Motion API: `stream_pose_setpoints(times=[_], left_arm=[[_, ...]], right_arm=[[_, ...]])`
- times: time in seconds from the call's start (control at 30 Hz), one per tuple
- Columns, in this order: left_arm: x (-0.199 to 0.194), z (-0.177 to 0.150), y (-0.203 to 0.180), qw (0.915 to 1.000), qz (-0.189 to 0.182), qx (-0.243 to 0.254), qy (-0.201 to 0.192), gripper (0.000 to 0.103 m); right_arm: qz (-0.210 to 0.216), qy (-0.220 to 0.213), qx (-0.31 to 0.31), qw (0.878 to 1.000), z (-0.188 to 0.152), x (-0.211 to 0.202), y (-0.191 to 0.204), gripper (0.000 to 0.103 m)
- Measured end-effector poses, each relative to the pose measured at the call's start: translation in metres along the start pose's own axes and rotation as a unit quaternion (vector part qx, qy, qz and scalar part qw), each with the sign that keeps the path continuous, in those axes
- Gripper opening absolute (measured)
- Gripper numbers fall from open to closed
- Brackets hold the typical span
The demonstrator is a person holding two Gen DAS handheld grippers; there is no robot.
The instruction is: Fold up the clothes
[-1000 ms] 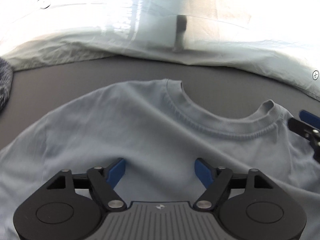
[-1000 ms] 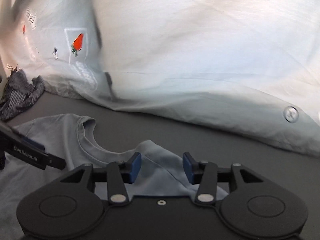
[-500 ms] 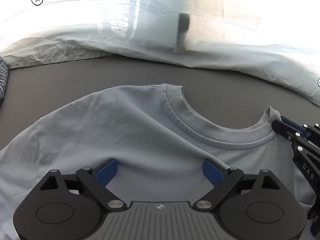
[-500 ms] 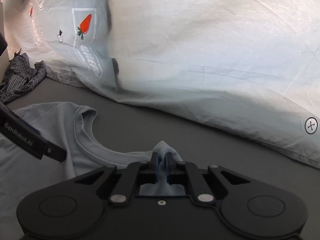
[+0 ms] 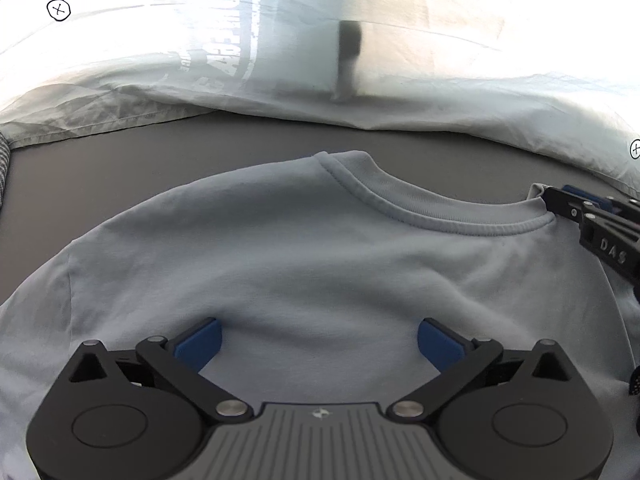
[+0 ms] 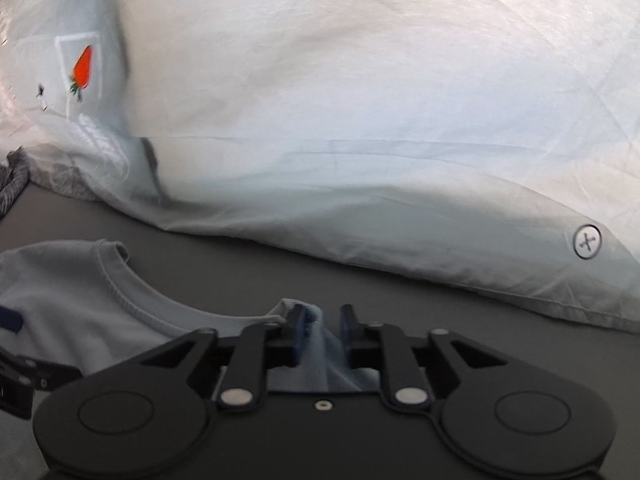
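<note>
Risk: I could lose the shoulder pinch before the fold starts.

Nearest me, the left gripper (image 5: 318,338) hovers over the chest of the blue T-shirt (image 5: 320,264), which lies flat on the grey table (image 5: 120,156); its jaws are spreading wide, with nothing between them. The right gripper (image 6: 320,326) has a ridge of shoulder fabric by the collar (image 6: 132,292) between its pads, but the jaws are opening, so I judge the cloth may slip out. Beyond, the white sheet (image 6: 360,120) could snag a careless lift.
</note>
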State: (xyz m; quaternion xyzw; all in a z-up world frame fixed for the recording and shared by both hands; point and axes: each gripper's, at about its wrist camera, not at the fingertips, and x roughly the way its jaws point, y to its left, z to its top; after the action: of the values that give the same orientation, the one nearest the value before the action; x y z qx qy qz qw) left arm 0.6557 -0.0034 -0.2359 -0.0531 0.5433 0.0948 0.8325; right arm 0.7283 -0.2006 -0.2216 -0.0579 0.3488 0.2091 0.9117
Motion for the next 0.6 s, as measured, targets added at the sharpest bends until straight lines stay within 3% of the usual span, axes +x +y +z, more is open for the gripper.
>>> stream_pose_setpoints(times=[0.1, 0.23, 0.4, 0.6], left_arm=[[-0.004, -0.008, -0.002, 0.9999, -0.003, 0.004, 0.01, 0.103], [-0.014, -0.027, -0.013, 0.9996, -0.007, 0.006, 0.028, 0.103], [-0.036, -0.06, -0.036, 0.9989, -0.019, 0.014, 0.041, 0.103], [-0.055, -0.107, -0.08, 0.9945, -0.039, 0.074, 0.063, 0.103]], right_arm=[[-0.003, -0.008, 0.014, 1.0, -0.001, -0.019, -0.005, 0.027], [-0.043, -0.017, -0.004, 0.999, -0.014, -0.057, -0.008, 0.028], [-0.101, -0.024, 0.017, 0.994, -0.051, -0.12, -0.027, 0.028], [-0.168, -0.009, 0.136, 0.976, -0.127, -0.2, -0.076, 0.034]])
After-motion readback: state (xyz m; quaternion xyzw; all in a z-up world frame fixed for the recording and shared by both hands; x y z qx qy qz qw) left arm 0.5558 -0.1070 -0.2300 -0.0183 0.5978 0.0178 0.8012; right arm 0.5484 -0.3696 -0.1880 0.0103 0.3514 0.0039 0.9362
